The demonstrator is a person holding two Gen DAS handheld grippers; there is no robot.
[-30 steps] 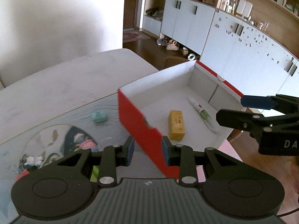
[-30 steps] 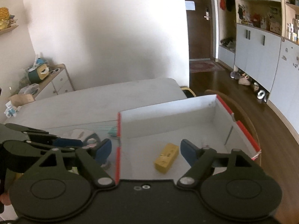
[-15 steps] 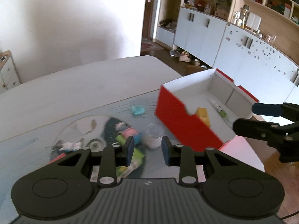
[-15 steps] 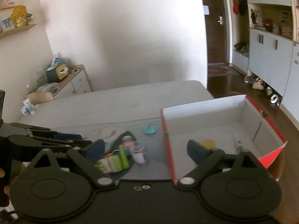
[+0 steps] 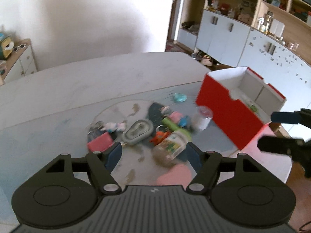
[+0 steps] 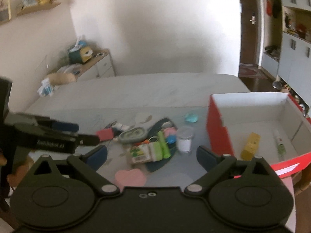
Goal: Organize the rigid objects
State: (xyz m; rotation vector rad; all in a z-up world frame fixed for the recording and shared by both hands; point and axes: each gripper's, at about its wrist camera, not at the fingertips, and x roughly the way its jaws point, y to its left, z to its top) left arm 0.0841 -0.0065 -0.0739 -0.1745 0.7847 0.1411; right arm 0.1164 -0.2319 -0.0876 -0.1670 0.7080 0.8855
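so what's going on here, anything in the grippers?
No. A person holds two grippers over a table; both are empty. The left gripper has just been opening above the pile of small items near a clear jar. The right gripper is open too. The red box already holds a yellow block and a tube.

Two matching handheld grippers of matte black plastic. The left gripper point(image 5: 153, 154) has dark blue finger pads, silver pivot screws, round discs either side of a grey ribbed body. The right gripper point(image 6: 151, 156) looks alike; the left one's side carries blurred white lettering.
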